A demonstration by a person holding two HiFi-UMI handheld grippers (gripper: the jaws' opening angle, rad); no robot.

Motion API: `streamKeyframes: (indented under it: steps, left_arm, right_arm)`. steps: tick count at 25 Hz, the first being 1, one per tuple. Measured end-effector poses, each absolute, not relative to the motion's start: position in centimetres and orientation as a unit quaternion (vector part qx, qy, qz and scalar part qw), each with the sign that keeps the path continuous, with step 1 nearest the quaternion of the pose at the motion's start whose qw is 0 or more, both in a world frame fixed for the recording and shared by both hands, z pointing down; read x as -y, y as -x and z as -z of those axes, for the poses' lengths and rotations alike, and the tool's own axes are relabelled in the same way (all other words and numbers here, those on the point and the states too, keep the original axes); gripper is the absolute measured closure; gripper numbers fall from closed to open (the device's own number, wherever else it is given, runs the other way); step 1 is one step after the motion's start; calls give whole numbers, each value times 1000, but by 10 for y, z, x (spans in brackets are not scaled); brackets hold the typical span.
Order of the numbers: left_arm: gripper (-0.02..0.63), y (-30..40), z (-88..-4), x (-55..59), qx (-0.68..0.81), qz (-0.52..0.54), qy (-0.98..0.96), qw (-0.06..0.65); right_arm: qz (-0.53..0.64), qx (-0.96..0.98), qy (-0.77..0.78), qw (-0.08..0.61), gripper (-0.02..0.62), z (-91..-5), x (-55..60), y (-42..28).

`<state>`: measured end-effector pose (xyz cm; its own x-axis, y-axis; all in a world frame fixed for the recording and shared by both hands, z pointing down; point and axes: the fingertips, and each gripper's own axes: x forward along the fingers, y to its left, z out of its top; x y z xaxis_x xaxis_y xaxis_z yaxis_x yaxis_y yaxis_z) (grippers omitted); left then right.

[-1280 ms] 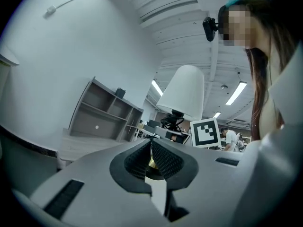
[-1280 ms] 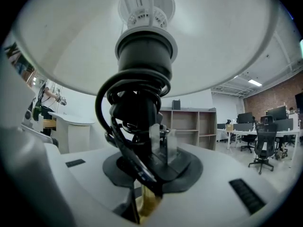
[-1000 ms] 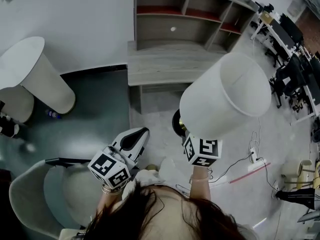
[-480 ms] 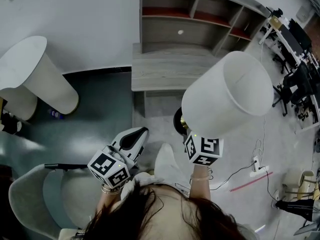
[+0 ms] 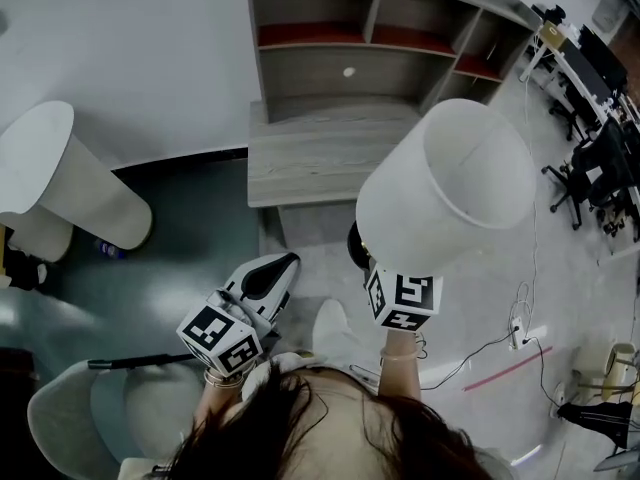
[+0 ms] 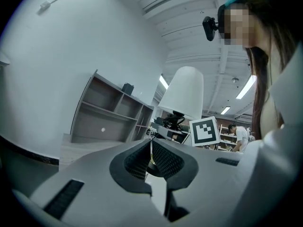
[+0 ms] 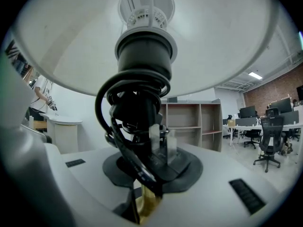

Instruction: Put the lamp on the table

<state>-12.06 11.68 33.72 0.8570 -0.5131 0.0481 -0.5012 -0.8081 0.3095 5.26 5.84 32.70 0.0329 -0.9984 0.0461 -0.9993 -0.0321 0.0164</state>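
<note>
The lamp, with its wide white shade (image 5: 445, 183), is carried in the air right of the grey wooden table (image 5: 320, 153), tilted away from me. My right gripper (image 5: 375, 260) is shut on the lamp's stem just under the shade. In the right gripper view the brass stem (image 7: 144, 205) sits between the jaws, below the black socket (image 7: 144, 65) and the coiled cord (image 7: 111, 122). My left gripper (image 5: 265, 276) hangs lower left of the lamp, shut on nothing. In the left gripper view its pads (image 6: 163, 159) meet, and the shade (image 6: 182, 91) shows beyond them.
A shelf unit (image 5: 370, 38) stands behind the table against the wall. A white round-topped pedestal (image 5: 60, 168) stands at the left and a pale chair (image 5: 100, 408) at the lower left. Cables (image 5: 500, 333) lie on the floor at the right, and office chairs and desks (image 5: 600, 138) are further right.
The table and shelf unit have drifted lower and slightly left in the head view. The lamp and both grippers keep the same pose.
</note>
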Motion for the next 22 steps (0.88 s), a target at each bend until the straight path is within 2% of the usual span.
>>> streamKeyframes:
  steps: [14,22]
  left_arm:
    - [588,38,-338,-40,287,8,-946,153]
    - [588,38,-348,-16,332,-2,-931,154]
  right_arm:
    - [-14,708,-705,28,499,-336,31,-133]
    - [-22,713,-700,32,499,-354,67,-151]
